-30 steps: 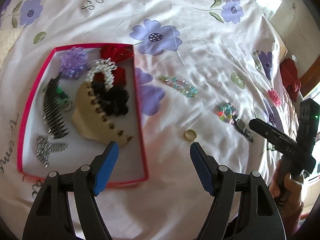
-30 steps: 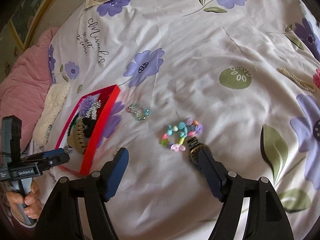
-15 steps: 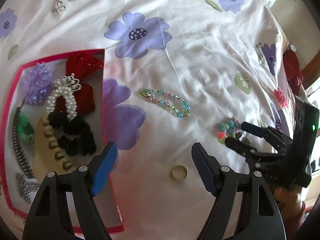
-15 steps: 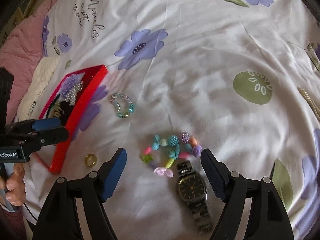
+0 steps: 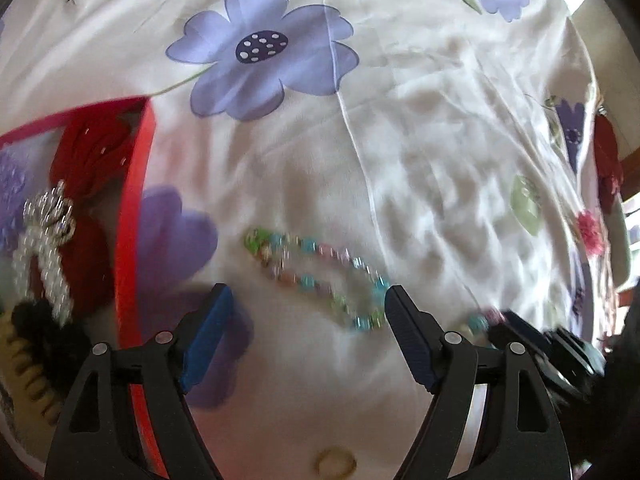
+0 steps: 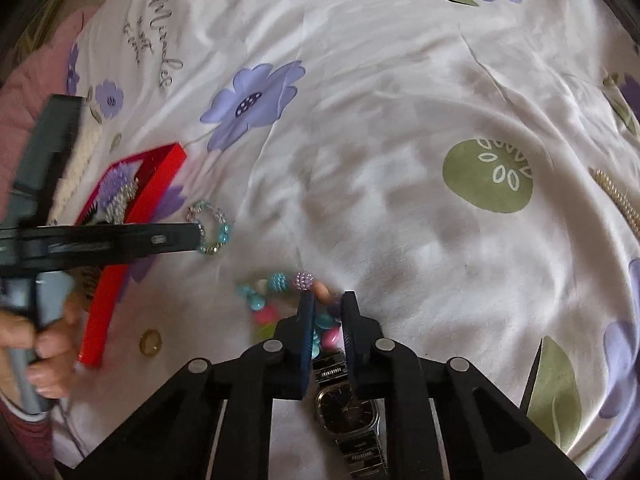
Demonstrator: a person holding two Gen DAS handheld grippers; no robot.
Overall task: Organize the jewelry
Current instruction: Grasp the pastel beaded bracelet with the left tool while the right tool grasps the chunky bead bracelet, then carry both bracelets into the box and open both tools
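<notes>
Now that your right gripper (image 6: 327, 300) has snapped from wide to nearly shut, its pads pinch the chunky bead bracelet (image 6: 280, 300) at its near edge, though whether the hold is firm you cannot tell; that piece looks ready to lift toward the red box (image 6: 132, 240), which already holds hair clips and a pearl piece. Your left gripper (image 5: 306, 302) has travelled away from the box and hangs with fingers wide over the pastel bead bracelet (image 5: 316, 276), gripping nothing; the gold ring (image 5: 335, 462) now lies behind its fingertips on the floral sheet (image 5: 400, 140). Mind the watch (image 6: 347, 404) lying under your right fingers, touching the beads; it may drag along; the two tools crowd close, so clear one before moving the other.
</notes>
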